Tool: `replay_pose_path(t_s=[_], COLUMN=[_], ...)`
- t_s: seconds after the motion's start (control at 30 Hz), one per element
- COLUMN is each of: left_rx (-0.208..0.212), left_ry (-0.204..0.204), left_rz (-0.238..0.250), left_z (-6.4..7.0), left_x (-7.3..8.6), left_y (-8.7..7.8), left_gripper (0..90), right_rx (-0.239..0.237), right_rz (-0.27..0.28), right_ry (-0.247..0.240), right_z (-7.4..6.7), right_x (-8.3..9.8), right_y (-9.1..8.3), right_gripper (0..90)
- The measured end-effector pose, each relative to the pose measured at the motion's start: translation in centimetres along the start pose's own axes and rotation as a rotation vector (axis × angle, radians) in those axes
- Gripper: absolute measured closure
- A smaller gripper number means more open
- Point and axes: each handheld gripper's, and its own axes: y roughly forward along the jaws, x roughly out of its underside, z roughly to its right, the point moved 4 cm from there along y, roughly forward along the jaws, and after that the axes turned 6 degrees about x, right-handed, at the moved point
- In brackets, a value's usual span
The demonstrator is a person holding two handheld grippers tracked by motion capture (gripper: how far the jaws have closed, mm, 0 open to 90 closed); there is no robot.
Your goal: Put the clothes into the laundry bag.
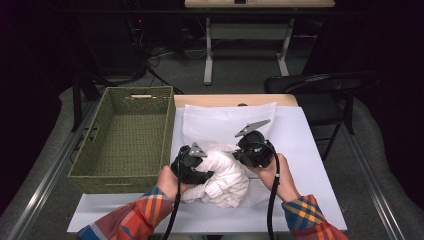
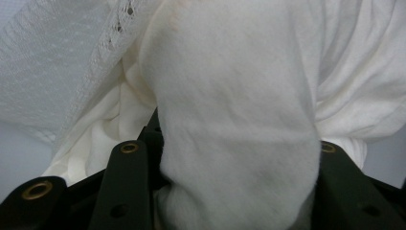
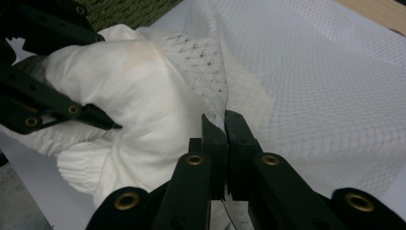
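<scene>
Inventory as I read it from my station:

- One white garment point(image 1: 223, 176), bundled into a thick roll on the table's white sheet point(image 1: 310, 165), near the front edge and between my two tools.
- One white mesh bag point(image 1: 220, 125), lying flat on the sheet beyond the garment, its near edge drawn up against the bundle.
- One woven green basket point(image 1: 125, 137), set at the left of the table, just beside the garment.
- One dark chair point(image 1: 320, 85) past the table's far right corner.
- Two grippers, one per hand; two plaid sleeves point(image 1: 125, 220) come in from the bottom of the high view.

Left gripper point(image 1: 197, 172): I see it on the left flank of the bundle. In the left gripper view its jaws stand part-way apart with a fat fold of the garment point(image 2: 230, 120) packed between them, cloth bearing on both inner faces, so I count it as clamped on the garment.

Right gripper point(image 3: 225, 127): jaws pressed together, pinching the edge of the mesh bag point(image 3: 311, 91) between the tips, right where that edge overlaps the garment point(image 3: 139, 91). In the high view it sits at the bundle's upper right point(image 1: 255, 150). The garment lies just left of these tips, touching the pinched mesh.
</scene>
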Motion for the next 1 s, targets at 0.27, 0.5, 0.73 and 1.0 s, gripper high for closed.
replay_pose_path(t_s=[0.27,0.5,0.73,1.0], left_rx=[-0.004,0.032,0.068,0.077], left_ry=[0.071,0.11,0.061,0.037], left_rz=[-0.035,-0.048,-0.016,0.024], left_z=[0.4,0.6,-0.2,-0.5], left_x=[-0.2,-0.3,0.3,0.7], left_y=[0.7,1.4,2.0,1.9], left_gripper=[31.8,20.7,38.7,51.0], right_rx=[-0.013,-0.018,-0.009,-0.014], right_rz=[-0.023,-0.025,-0.052,-0.072], right_ry=[-0.004,0.004,0.002,0.012], right_z=[0.3,0.7,1.2,1.7], right_x=[0.6,0.9,1.7,2.7], right_y=[1.0,1.1,1.3,1.5], right_gripper=[88.1,86.7,81.7,88.3])
